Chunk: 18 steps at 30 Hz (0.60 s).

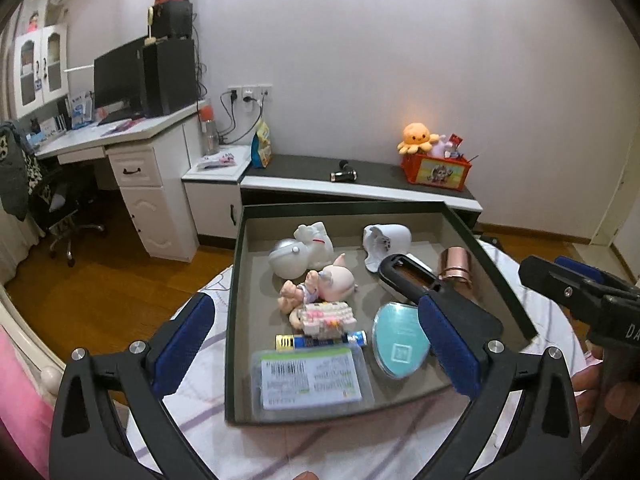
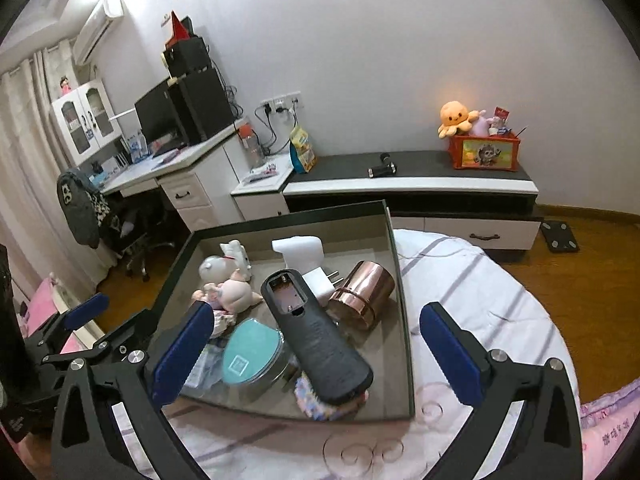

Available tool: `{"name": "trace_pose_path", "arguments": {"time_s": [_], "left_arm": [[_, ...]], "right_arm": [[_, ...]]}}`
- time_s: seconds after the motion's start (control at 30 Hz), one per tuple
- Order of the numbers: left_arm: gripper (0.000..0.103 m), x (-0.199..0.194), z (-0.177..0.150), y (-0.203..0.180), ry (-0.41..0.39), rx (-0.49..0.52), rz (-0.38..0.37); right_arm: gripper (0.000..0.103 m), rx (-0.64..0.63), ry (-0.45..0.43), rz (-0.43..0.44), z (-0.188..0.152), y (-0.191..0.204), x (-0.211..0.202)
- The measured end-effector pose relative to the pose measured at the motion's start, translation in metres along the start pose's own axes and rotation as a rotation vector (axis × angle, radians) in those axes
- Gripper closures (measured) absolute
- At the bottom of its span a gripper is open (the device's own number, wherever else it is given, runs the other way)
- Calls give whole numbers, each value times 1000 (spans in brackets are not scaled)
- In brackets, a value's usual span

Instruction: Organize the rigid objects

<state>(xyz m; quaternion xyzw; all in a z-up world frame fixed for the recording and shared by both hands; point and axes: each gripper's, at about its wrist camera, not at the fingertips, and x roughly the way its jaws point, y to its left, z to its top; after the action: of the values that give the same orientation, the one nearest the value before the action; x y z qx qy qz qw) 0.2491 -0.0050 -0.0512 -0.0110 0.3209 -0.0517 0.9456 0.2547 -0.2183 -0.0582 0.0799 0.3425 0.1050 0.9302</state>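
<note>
Both claws, the left gripper (image 1: 316, 344) and right gripper (image 2: 316, 354), gape wide and hold nothing. They hover at the near edge of the dark tray (image 1: 234, 312) on the bed, where the black remote (image 2: 316, 340), copper cup (image 2: 362, 292) and teal case (image 1: 398, 342) lie together.

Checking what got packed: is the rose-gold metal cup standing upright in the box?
No, the rose-gold cup lies tipped on its side against the right wall of the box, beside the black remote.
</note>
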Motion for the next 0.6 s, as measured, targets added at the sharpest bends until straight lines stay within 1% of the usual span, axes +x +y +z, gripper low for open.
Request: {"name": "trace_pose_path", "arguments": {"time_s": [0.33,0.47,0.6], "left_arm": [[0,-72,-11,0,-78,1,-1],[0,-98,-16,0,-100,-11,-4],[0,-125,-25,-2,-127,-2,-3]], "right_arm": [[0,7,-114,-4,-17,10,-78],[0,14,-158,-8,-28,13,-110],[0,18,-197,-22,-40,16,-138]]}}
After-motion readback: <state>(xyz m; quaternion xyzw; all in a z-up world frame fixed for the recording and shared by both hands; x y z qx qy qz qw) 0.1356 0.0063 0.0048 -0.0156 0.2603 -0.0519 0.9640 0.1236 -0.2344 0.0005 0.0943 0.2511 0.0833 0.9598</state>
